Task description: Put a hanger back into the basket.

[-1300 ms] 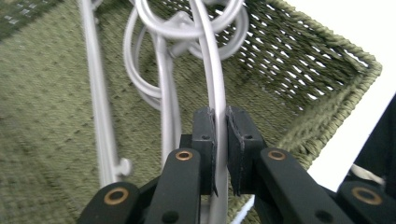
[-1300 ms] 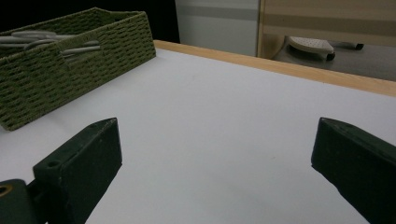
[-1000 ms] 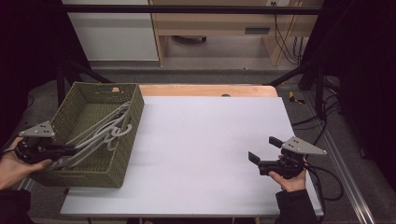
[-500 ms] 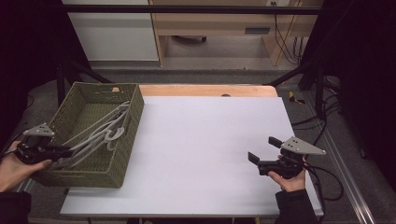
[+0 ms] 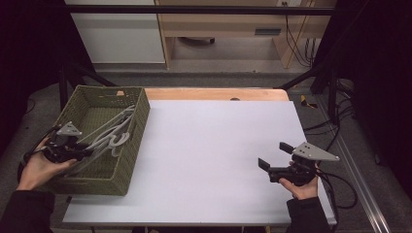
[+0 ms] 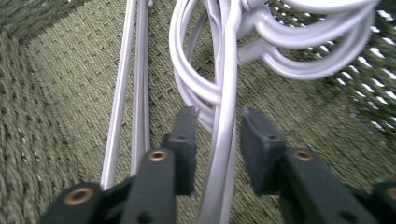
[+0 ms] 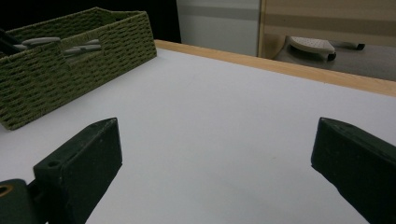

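Left gripper (image 6: 217, 135) loosens around a grey hanger (image 6: 224, 116) inside the green woven basket (image 5: 133, 141).

Its jaws have just been opening; the hanger's arm now runs between the pads without being pinched, so the grasp looks released or about to be reset. Since 1 second ago, this gripper has slid toward the basket's near wall, which crowds it. Right of the basket, the bench (image 5: 214, 141) lies bare, where the right gripper (image 5: 273, 156) hovers, jaws wide apart.

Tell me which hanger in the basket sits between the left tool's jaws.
The hanger whose grey bar runs up between the two pads, beside the looped hooks; the thin pair of rods lies outside, left of the jaws in the left gripper view.
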The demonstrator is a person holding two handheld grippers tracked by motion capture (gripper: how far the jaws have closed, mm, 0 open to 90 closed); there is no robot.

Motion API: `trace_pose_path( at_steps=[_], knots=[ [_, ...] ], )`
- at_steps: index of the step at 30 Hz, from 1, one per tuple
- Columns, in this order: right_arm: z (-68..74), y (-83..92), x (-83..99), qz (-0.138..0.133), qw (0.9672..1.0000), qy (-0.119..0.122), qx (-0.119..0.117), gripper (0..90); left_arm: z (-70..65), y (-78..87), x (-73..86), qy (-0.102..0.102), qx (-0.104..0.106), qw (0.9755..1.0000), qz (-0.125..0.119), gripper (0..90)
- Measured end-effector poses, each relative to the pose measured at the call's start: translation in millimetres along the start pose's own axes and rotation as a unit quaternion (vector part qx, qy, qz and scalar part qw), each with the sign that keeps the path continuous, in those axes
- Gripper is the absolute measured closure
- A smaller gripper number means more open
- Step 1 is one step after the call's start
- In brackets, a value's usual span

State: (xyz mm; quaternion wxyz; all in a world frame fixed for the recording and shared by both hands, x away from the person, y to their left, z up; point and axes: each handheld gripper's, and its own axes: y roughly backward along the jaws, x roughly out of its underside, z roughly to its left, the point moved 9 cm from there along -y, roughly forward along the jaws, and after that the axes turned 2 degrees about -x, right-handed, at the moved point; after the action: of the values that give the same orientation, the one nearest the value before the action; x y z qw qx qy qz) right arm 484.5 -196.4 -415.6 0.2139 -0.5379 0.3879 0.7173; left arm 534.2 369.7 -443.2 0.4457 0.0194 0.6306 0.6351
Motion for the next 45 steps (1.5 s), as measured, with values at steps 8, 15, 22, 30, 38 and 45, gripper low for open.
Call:
trace_pose_path(
  at_steps=[8,15,22,30,38,45],
  knots=[
    [0.5,0.6,-0.3,-0.001,1.0,0.0,-0.003,2.1,-5.3,-6.6,4.3,-0.004,0.023,0.9997,0.003,80.7],
    [-0.1,-0.1,0.3,0.001,1.0,0.002,0.0,2.1,1.5,-2.1,6.7,0.012,0.018,0.9997,-0.009,79.4],
    [0.0,1.0,-0.5,-0.001,1.0,0.001,-0.001,2.1,0.7,-4.9,10.7,0.009,0.015,0.9998,0.005,67.7],
    [-0.1,1.9,-1.0,-0.003,1.0,0.0,-0.002,2.1,-5.4,10.8,0.7,0.024,0.02,0.998,-0.055,55.2],
    [0.2,2.1,-1.5,-0.005,1.0,-0.001,-0.003,2.0,-34.0,39.6,-30.7,0.049,0.041,0.981,-0.183,39.4],
    [0.1,3.2,-2.1,-0.007,1.0,-0.002,-0.004,1.8,-70.5,49.6,-55.0,0.057,0.063,0.9645,-0.25,23.9]
  ],
)
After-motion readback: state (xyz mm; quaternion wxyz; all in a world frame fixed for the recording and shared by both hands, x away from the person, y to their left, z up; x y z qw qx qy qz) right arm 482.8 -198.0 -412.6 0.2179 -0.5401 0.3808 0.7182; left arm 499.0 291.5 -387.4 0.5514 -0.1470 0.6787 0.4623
